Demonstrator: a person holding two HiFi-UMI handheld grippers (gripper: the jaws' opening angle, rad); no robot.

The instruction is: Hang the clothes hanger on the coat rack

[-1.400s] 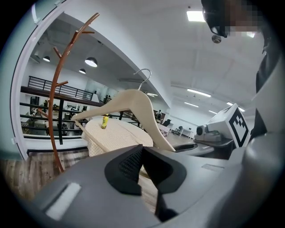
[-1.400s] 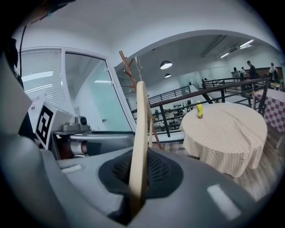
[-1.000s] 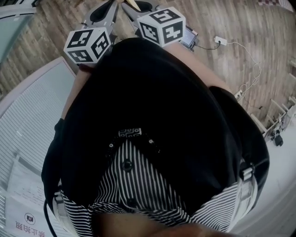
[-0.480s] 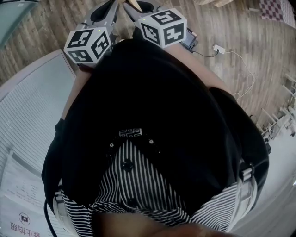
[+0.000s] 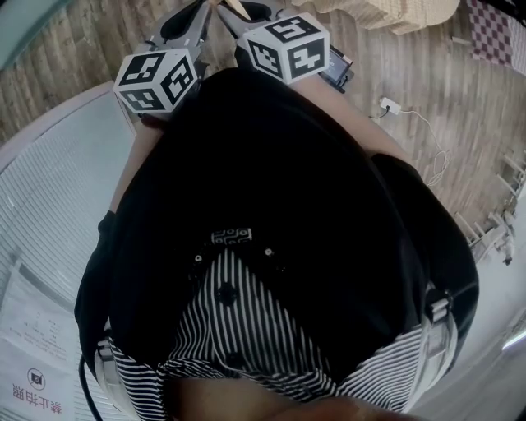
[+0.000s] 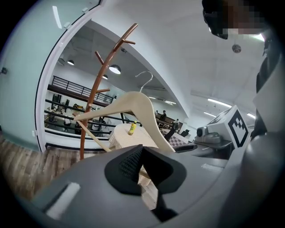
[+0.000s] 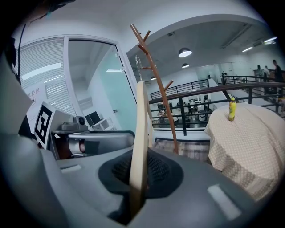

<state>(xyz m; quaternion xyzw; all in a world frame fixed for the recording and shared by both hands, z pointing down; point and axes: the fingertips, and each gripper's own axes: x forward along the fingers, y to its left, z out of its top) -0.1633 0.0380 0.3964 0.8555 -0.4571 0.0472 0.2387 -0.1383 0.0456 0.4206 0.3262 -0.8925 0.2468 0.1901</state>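
Note:
I hold a cream wooden clothes hanger (image 6: 133, 103) with a metal hook (image 6: 145, 78) in both grippers. My left gripper (image 6: 141, 165) is shut on one arm of it. My right gripper (image 7: 138, 176) is shut on the hanger (image 7: 140, 129), which shows edge-on there. The brown coat rack (image 6: 97, 84) with upward pegs stands ahead, past the hanger and apart from it; its pole (image 7: 156, 84) rises just behind the hanger in the right gripper view. In the head view only the marker cubes (image 5: 156, 78) (image 5: 288, 45) and a hanger tip (image 5: 234, 6) show above my dark clothing.
A round table with a cream cloth (image 7: 245, 142) and a yellow bottle (image 7: 231, 109) stands right of the rack. A black railing (image 7: 196, 95) runs behind. A glass wall (image 6: 26, 80) is at the left. A power strip with its cable (image 5: 390, 105) lies on the wooden floor.
The floor has slid under me: the cloth-covered table came into sight at the top right of the head view. Both grippers kept their places in front of my body, still holding the hanger.

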